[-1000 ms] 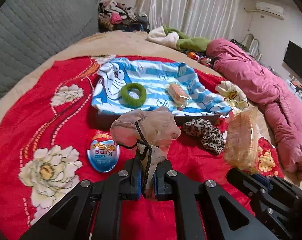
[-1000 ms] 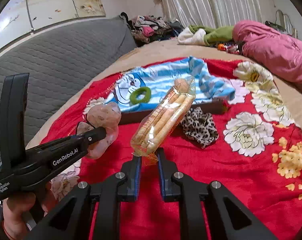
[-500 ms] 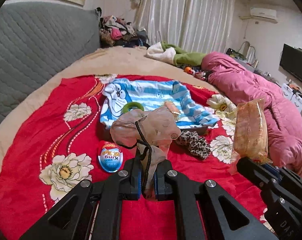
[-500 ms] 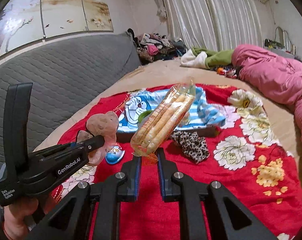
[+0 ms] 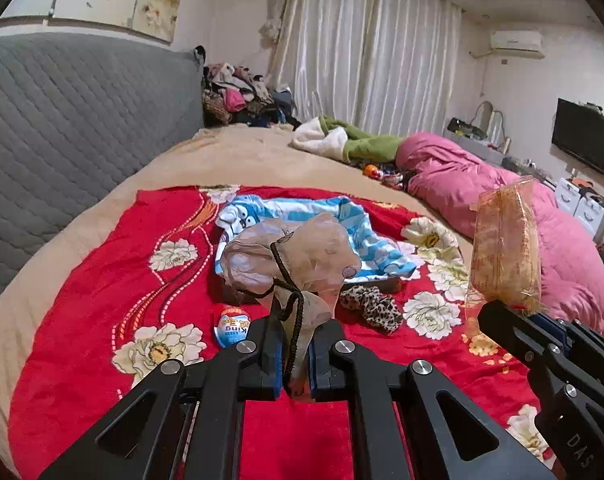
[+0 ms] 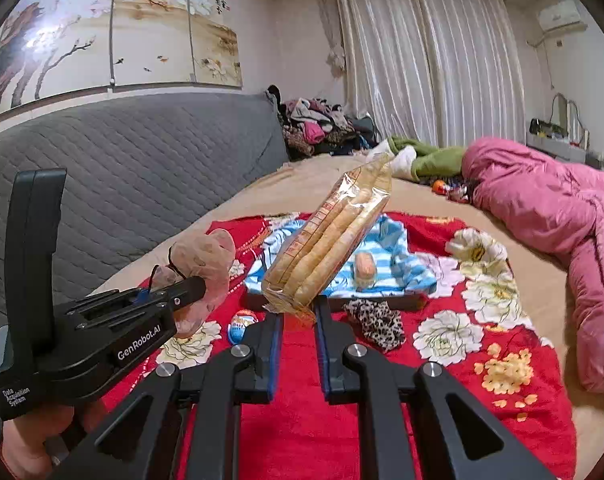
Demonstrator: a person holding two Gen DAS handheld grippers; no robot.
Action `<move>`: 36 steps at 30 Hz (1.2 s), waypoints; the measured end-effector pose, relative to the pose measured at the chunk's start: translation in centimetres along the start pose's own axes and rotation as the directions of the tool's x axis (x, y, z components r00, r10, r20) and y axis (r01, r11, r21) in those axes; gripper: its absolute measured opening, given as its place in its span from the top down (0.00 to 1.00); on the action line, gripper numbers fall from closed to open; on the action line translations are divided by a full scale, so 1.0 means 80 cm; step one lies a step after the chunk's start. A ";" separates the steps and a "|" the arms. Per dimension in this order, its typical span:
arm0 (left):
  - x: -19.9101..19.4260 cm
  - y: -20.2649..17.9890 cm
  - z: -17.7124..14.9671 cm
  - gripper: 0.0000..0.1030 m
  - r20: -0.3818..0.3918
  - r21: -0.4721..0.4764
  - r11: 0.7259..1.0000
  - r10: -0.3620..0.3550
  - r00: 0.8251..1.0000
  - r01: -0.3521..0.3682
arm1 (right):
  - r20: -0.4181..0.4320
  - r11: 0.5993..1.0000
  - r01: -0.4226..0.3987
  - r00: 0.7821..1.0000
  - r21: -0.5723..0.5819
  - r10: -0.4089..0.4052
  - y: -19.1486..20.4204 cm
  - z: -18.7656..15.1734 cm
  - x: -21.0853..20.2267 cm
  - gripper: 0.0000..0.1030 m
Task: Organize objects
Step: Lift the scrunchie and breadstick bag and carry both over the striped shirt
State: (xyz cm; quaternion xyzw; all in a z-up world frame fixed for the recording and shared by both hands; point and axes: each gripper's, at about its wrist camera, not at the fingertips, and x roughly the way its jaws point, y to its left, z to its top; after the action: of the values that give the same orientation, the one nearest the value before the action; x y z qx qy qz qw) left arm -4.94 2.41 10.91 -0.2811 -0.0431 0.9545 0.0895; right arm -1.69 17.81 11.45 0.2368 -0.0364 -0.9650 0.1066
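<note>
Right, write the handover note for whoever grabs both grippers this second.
Left gripper: shut on the sheer pink drawstring pouch, held in the air above the red floral blanket.
Right gripper: shut on the bottom edge of the clear packet of long biscuit sticks, also in the air.
In the tray lined with the blue striped cartoon cloth: one small wrapped sausage snack.
On the blanket, loose: blue egg-shaped chocolate, leopard-print scrunchie.
Done: both items picked up.
Left: probably place pouch and packet in the tray, then egg and scrunchie.
</note>
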 end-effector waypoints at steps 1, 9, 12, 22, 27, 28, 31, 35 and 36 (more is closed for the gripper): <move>-0.004 0.000 0.001 0.92 0.006 0.000 1.000 0.001 1.000 -0.001 | 0.004 1.000 0.001 1.000 -0.007 -0.001 0.003 0.002 -0.004 0.85; -0.028 0.004 0.012 0.91 0.039 0.002 1.000 0.012 0.999 -0.012 | 0.037 0.999 0.007 0.999 -0.040 -0.006 0.016 0.017 -0.023 0.85; -0.032 0.007 0.017 0.91 0.051 0.007 1.000 0.019 0.998 -0.020 | 0.051 0.999 0.007 0.999 -0.053 -0.005 0.022 0.023 -0.027 0.85; -0.004 0.026 0.029 0.91 0.042 -0.010 0.999 0.040 0.998 -0.039 | 0.060 0.997 -0.004 0.998 -0.082 0.009 0.031 0.039 -0.008 0.85; 0.014 0.032 0.035 0.91 0.033 -0.014 0.999 0.043 0.999 -0.043 | 0.049 0.995 0.002 0.999 -0.100 0.003 0.027 0.047 0.012 0.85; 0.018 0.032 0.037 0.91 0.031 -0.011 0.999 0.047 0.998 -0.047 | 0.050 0.995 0.001 0.999 -0.101 0.004 0.026 0.049 0.015 0.85; 0.028 0.032 0.044 0.91 0.027 -0.003 0.999 0.052 0.998 -0.052 | 0.052 0.995 0.005 0.999 -0.101 0.000 0.023 0.056 0.023 0.85; 0.036 0.033 0.050 0.91 0.026 0.000 0.999 0.053 0.998 -0.053 | 0.055 0.995 0.004 0.999 -0.101 0.001 0.021 0.062 0.032 0.85; 0.038 0.033 0.051 0.91 0.027 0.001 0.998 0.055 0.998 -0.055 | 0.053 0.995 0.004 0.999 -0.104 0.002 0.021 0.063 0.033 0.85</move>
State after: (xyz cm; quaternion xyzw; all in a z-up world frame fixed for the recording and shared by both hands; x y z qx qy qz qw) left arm -10.05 0.29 12.39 -0.2693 -0.0354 0.9604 0.0627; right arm -6.04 15.66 14.95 0.2054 0.0112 -0.9716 0.1173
